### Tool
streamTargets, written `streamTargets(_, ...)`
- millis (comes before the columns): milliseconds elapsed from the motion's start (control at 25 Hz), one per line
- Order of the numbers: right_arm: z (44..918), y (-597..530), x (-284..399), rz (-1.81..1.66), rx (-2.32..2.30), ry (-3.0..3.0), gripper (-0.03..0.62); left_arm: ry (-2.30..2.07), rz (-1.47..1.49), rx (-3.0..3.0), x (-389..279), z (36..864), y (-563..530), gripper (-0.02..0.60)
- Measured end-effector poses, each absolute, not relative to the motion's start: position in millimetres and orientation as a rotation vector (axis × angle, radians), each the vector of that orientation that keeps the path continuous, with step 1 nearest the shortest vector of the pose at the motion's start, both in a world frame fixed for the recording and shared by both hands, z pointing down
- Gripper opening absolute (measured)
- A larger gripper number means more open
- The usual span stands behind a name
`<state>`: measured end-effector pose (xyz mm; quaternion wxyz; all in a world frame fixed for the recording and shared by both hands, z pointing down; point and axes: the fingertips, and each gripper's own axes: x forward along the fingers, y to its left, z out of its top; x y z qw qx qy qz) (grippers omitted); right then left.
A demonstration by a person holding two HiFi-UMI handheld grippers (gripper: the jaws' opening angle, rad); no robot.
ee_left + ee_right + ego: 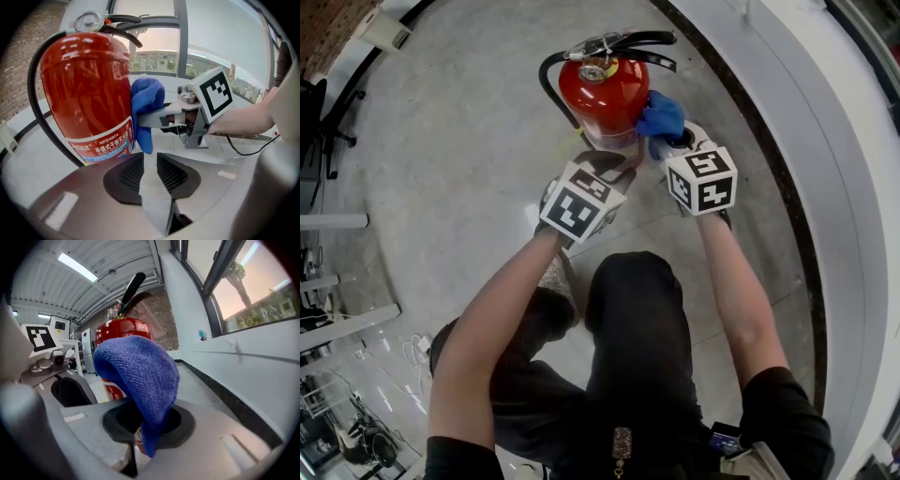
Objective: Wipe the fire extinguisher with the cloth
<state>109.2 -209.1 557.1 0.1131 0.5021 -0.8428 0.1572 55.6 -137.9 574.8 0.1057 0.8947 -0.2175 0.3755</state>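
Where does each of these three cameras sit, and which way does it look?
Head view: on the person's head, looking steeply down at the fire extinguisher; both forearms and legs show.
Left gripper view: on the left gripper, facing the extinguisher's side; its open jaws show.
Right gripper view: on the right gripper, facing the cloth its jaws grip.
Shared: all show extinguisher and cloth.

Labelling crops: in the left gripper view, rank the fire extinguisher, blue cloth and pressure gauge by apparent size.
1. fire extinguisher
2. cloth
3. pressure gauge
All three sit about equally near the camera, so the order holds.
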Motion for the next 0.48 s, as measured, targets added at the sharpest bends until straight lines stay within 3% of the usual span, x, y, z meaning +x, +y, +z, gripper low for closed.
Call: streamTargets(480, 708, -206, 105, 0.626, 1.264, -2.281, 0.051, -0.674, 1.088, 2.523, 30, 627, -141, 0.081)
